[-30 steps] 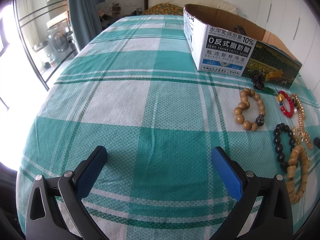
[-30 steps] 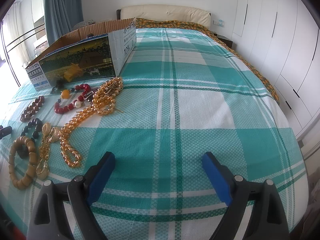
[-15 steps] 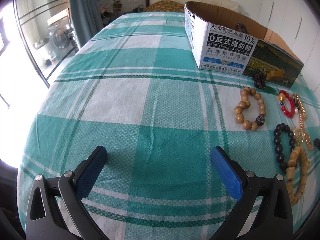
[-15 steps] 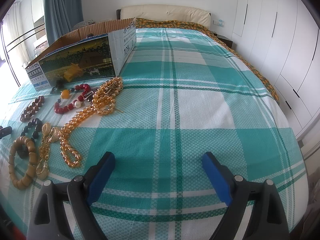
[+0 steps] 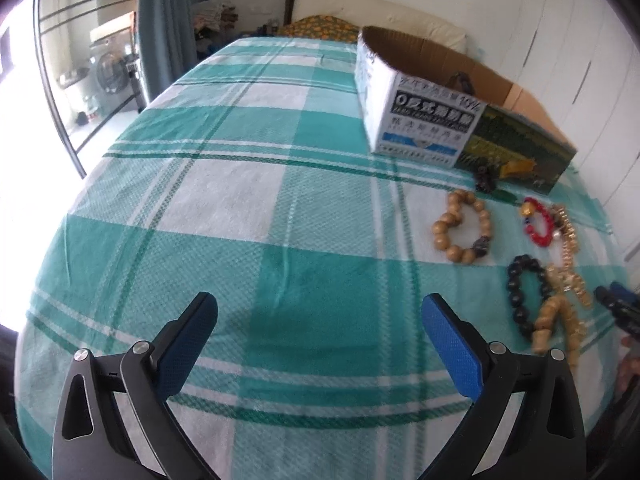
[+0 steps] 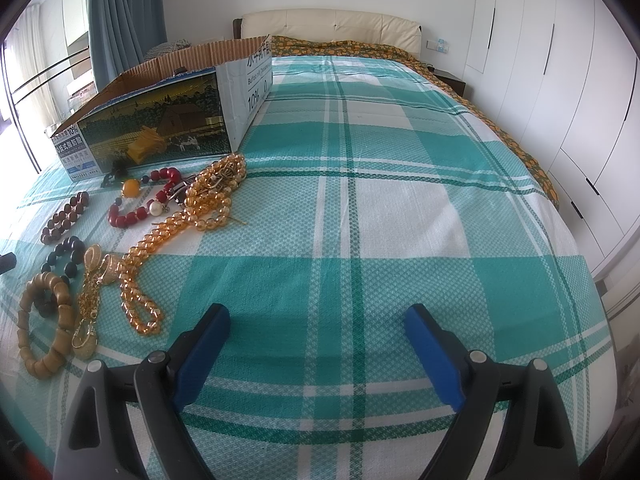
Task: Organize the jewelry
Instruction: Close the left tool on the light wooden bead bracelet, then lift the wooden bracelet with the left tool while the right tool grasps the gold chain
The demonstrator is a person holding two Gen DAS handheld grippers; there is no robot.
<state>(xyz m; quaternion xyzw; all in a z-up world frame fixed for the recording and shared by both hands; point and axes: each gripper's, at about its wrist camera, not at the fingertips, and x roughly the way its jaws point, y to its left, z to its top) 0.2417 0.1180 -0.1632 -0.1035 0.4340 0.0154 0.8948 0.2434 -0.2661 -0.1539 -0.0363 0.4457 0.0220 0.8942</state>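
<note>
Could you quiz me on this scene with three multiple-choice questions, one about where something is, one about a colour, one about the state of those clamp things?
1. Where does the red bead bracelet lie?
A. inside the box
B. on the bedspread before the cardboard box
C. on the floor

2. What colour are the gripper pads?
A. blue
B. red
C. yellow

3. How are the left gripper and right gripper?
A. both shut
B. one holds beads
C. both open, empty

Answers: 1 B, it rests on the checked cloth by the box; 2 A, blue faces show; 3 C, wide gaps, nothing between.
</note>
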